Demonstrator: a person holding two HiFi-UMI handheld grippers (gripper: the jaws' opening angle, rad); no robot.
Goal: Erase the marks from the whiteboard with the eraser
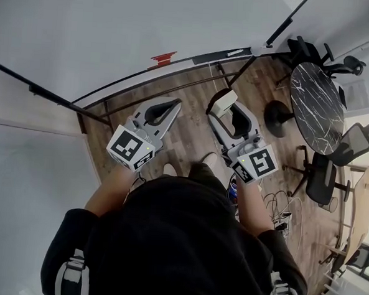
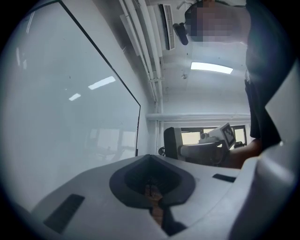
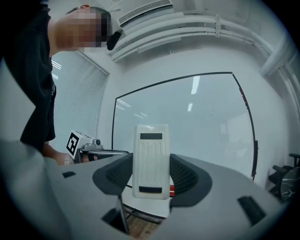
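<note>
I had the right gripper [image 3: 151, 180] pinching the white ribbed plastic eraser [image 3: 150, 154] upright, facing the large glossy whiteboard [image 3: 197, 117] but not touching it, ready for wiping, I judged. The left gripper [image 2: 152, 185] hung pressed together, empty, out of the way.

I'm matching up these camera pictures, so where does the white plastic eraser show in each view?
Head view: white plastic eraser upper centre, in the right gripper's jaws.
Left gripper view: unclear; a dark block right of centre may be it.
Right gripper view: centre, clamped between the jaws.
Shared landmark: the black-framed whiteboard.
</note>
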